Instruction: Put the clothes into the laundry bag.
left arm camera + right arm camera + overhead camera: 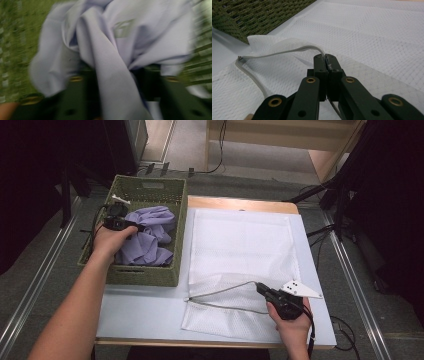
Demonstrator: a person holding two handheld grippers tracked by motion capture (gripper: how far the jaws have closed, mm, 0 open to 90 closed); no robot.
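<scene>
A lavender cloth (155, 237) lies crumpled in a green woven basket (150, 182) at the table's left. My left gripper (136, 227) reaches into the basket over the cloth. In the blurred left gripper view a fold of the cloth (110, 82) runs between the jaws of that gripper (118, 71), which stand apart, open. A white mesh bag (240, 240) lies flat on the table. My right gripper (260, 287) is shut on the bag's corded opening edge (287, 51) and lifts it a little, with the gripper's tips (325, 59) pinched together.
The basket's wall (257, 17) stands just left of the bag's mouth. The pale table top (140, 305) is bare in front of the basket. Cables and dark stands sit on the floor around the table.
</scene>
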